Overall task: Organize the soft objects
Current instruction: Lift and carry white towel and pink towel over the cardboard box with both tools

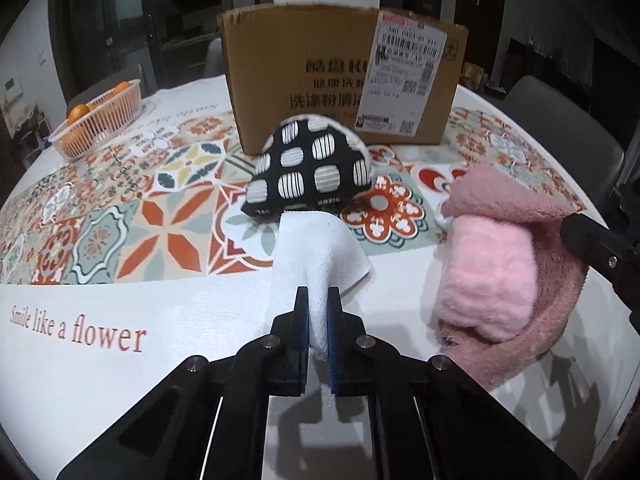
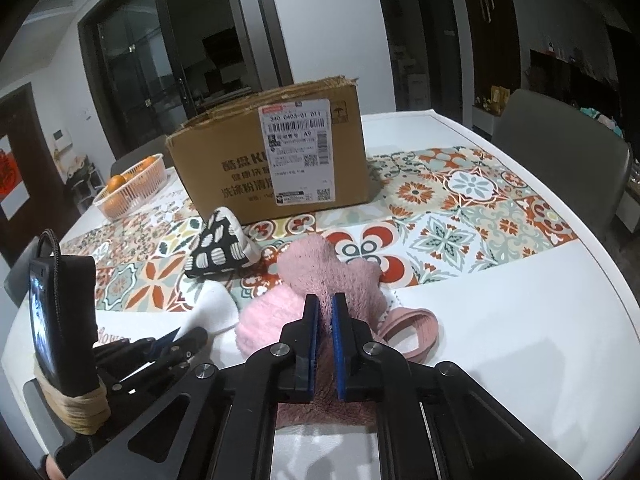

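Dim dining room behind, and up front a white table (image 1: 100, 360) with a busy patterned tile-print runner (image 1: 132, 216) across it, "Smile like a flower" printed near the edge.

Left gripper (image 1: 319, 300) is clamped on a white cloth (image 1: 316, 252), pinched right between its blue pads, with the rest of the cloth draping forward onto the table. Right gripper (image 2: 326, 308) is clenched on a fuzzy dusty-pink towel (image 2: 316, 264), which bunches up ahead of the fingers and also runs underneath them. A paler pink fluffy piece (image 2: 264, 320) sits tucked against that towel, just left of the pads. Beyond both, a black pouch with striped white spots (image 1: 308, 168) lies on the runner, just in front of a cardboard box (image 1: 304, 76).

Box stands upright with a shipping label on it; can't see inside from either view. A pink plastic basket (image 1: 100, 120) far left holds oranges (image 1: 78, 112).

Can't tell if the pale pink piece is separate or part of the towel. Chairs and shelves in the back are too dark to make out.
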Motion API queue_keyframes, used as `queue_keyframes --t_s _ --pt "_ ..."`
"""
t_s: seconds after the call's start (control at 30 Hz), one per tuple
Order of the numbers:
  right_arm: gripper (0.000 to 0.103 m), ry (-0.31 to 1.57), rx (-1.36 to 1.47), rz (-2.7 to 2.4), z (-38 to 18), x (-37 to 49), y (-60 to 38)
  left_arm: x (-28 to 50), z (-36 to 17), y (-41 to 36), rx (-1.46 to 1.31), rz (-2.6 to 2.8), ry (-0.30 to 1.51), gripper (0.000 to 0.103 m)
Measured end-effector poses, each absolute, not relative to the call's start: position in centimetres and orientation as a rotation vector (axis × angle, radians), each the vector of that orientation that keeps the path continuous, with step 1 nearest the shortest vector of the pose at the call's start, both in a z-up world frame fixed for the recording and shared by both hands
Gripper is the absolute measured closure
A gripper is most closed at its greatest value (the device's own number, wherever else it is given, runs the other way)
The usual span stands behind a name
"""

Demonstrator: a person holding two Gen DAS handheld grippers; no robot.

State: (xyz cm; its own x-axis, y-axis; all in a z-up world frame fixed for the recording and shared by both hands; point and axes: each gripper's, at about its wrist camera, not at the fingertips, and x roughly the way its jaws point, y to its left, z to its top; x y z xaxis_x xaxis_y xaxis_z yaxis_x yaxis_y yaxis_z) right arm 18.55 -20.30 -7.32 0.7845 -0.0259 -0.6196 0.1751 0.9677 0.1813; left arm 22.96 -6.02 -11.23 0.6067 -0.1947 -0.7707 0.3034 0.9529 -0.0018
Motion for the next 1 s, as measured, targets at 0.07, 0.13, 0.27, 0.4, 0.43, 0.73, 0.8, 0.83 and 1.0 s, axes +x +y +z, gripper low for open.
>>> queue_keyframes --t_s 0.07,0.13,0.27,0.4,0.43,0.73,0.8,0.83,1.0 --pt "0.095 0.651 0.241 -0.109 -6.9 18.3 -20.5 22.6 -10.4 -6.0 0.129 -0.289 0.852 0.094" --pt "0.095 0.642 0.248 -0.106 -6.5 18.1 -20.7 22.2 -9.5 -5.9 0.126 -0.285 0.832 0.094" --pt "0.095 0.621 0.262 -0.092 -5.6 17.5 -20.8 21.4 -7.6 -5.6 0.115 -0.287 0.787 0.094" --pt "0.095 0.587 0.259 -0.079 -4.3 16.9 -20.6 20.8 -5.9 -5.3 0.112 -0.286 0.745 0.094" --pt "0.095 0.579 0.257 -0.076 -4.1 16.8 -20.5 20.6 -5.4 -5.3 0.114 -0.285 0.736 0.094" --pt "0.095 0.504 0.237 -0.058 -1.3 15.3 -20.1 18.7 -2.4 -4.6 0.107 -0.289 0.66 0.094" --pt "0.095 0.489 0.234 -0.053 -0.7 15.0 -20.1 18.2 -1.7 -4.5 0.106 -0.29 0.642 0.094" --pt "0.095 0.481 0.231 -0.051 -0.5 14.8 -20.0 18.0 -1.4 -4.4 0.106 -0.29 0.635 0.094" --pt "0.095 0.442 0.219 -0.039 0.8 14.2 -19.6 17.2 0.1 -4.1 0.104 -0.292 0.592 0.094"
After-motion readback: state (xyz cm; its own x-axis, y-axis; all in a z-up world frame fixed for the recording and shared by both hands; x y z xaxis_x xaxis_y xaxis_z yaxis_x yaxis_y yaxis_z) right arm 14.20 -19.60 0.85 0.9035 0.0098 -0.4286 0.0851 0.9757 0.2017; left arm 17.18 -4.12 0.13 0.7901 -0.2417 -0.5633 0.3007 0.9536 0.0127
